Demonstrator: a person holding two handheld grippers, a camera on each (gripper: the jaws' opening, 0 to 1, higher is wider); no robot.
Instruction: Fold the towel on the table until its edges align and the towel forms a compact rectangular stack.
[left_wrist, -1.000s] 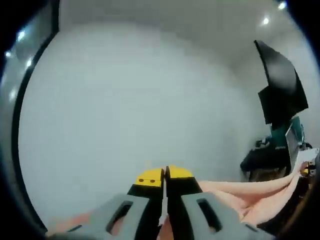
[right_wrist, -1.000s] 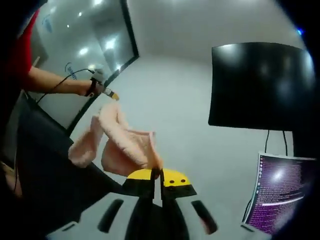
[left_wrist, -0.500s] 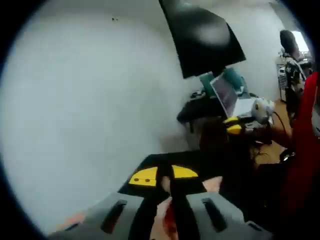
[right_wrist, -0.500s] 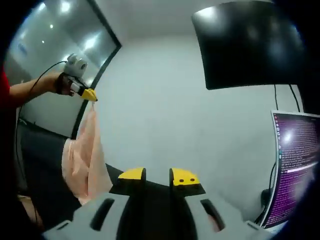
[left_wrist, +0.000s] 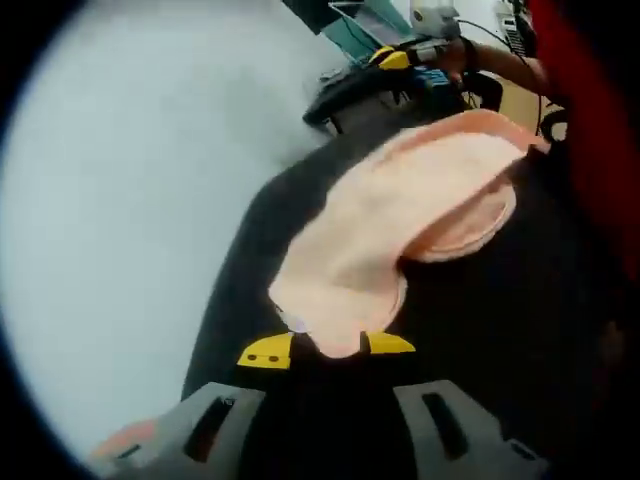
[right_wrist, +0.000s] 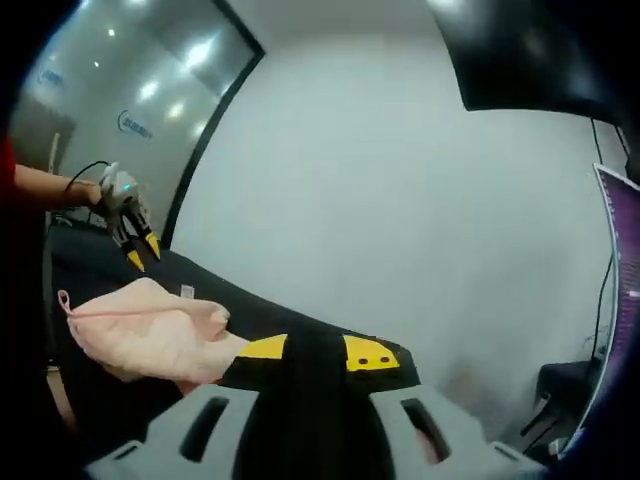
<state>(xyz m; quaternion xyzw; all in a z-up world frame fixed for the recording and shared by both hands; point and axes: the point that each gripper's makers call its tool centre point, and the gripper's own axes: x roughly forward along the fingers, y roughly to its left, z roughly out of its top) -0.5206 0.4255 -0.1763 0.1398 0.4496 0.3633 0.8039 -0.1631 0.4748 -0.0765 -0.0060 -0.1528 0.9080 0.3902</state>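
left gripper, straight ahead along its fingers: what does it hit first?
The towel. Its near edge lies right between the left gripper's open yellow-tipped fingers, on the black table. Depth is unclear, but any forward travel probably pushes straight into the cloth.

Bright, even light, motion blur, fisheye warp, ceiling-light glare on glass

Your towel (left_wrist: 400, 220) was a fluffy peach-pink thing, lying loosely folded on the black table (left_wrist: 480, 330), more of a rumpled heap than a neat stack. Layers didn't line up, with a rounded edge poking out from under the top fold. One corner had a small white tag (right_wrist: 187, 291).
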